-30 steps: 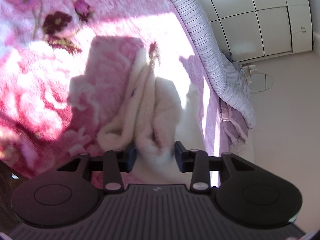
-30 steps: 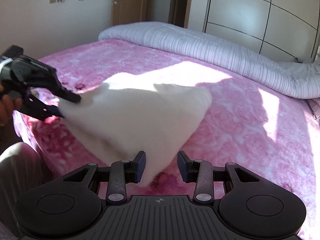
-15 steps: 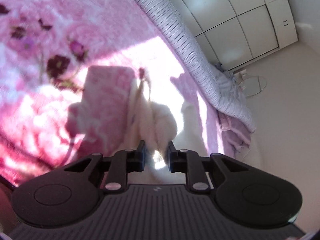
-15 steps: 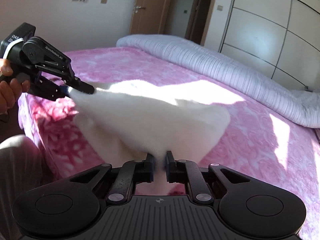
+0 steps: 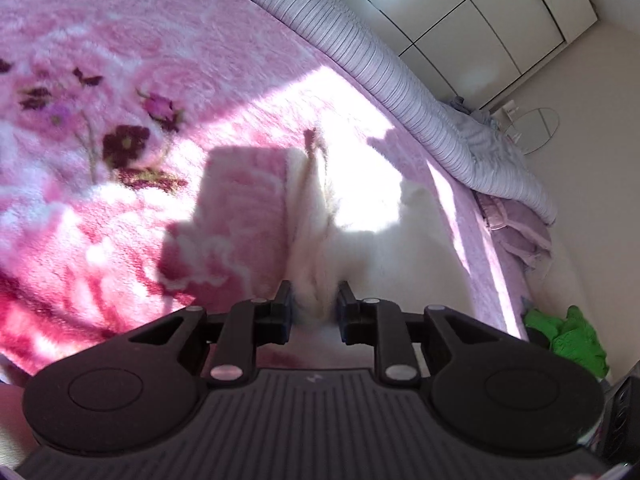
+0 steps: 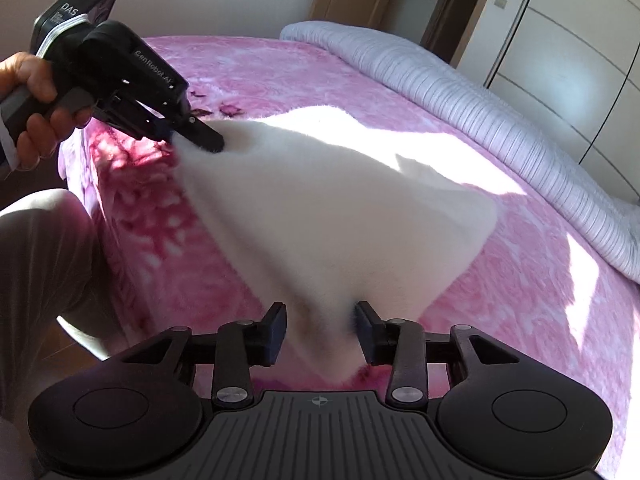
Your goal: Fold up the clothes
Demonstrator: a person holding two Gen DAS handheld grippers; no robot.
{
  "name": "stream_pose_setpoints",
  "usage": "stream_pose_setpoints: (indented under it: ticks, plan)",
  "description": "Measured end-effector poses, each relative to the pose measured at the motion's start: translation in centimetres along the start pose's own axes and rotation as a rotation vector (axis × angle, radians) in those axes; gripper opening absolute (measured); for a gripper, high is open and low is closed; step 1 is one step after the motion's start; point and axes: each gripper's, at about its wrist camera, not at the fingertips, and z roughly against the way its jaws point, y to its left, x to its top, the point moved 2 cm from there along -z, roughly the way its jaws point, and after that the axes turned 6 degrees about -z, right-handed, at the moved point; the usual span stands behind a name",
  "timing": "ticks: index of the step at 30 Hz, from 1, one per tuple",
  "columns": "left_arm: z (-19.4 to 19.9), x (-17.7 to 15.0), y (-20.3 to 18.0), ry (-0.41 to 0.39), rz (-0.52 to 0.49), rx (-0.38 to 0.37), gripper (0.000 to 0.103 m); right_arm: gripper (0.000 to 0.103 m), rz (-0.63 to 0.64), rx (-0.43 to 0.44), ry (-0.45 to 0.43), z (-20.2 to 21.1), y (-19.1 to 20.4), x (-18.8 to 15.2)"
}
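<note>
A fluffy white garment (image 6: 340, 208) is held up off the pink floral bedspread (image 6: 520, 280), stretched between the two grippers. My left gripper (image 5: 315, 307) is shut on a bunched edge of the white garment (image 5: 360, 220). In the right wrist view the left gripper (image 6: 200, 136) shows at the upper left, held by a hand (image 6: 32, 100) and pinching the garment's far corner. My right gripper (image 6: 320, 320) stands open, its fingers apart on either side of the garment's near corner, which still hangs between them.
A striped lilac duvet roll (image 6: 500, 128) lies along the far side of the bed. White wardrobe doors (image 5: 480, 12) stand behind it. A green cloth (image 5: 572, 336) lies on the floor past the bed's edge. The person's leg (image 6: 36, 260) is at the left.
The left gripper closed on the garment's edge and lifted it. The right gripper closed on the near corner half a second ago and has now spread its fingers again.
</note>
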Motion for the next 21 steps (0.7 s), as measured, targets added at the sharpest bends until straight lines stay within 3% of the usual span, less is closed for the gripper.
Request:
stream_pose_setpoints:
  ticks: [5, 8, 11, 13, 17, 21]
  plan:
    - [2.4, 2.0, -2.4, 0.002, -0.104, 0.011, 0.02, 0.039, -0.361, 0.112, -0.025, 2.9, -5.3, 1.8]
    - [3.8, 3.2, -4.1, -0.046, -0.199, 0.091, 0.015, 0.039, -0.626, 0.121, -0.071, 3.5, -8.7, 2.2]
    - [4.9, 4.3, -5.0, -0.113, -0.265, 0.161, 0.015, 0.039, -0.77, 0.11, -0.069, 2.2, -10.0, 2.2]
    - [4.6, 4.6, -5.3, -0.108, -0.247, 0.121, 0.015, 0.039, -0.797, 0.097, -0.055, 1.0, -9.7, 2.3]
    - [1.6, 3.7, -6.5, -0.048, -0.279, 0.035, 0.015, 0.039, -0.729, 0.042, -0.026, -0.7, -7.9, 2.6]
    - [-1.3, 1.8, -6.1, -0.017, -0.353, 0.126, 0.016, 0.04, -0.546, -0.006, 0.017, -1.5, -6.2, 3.3]
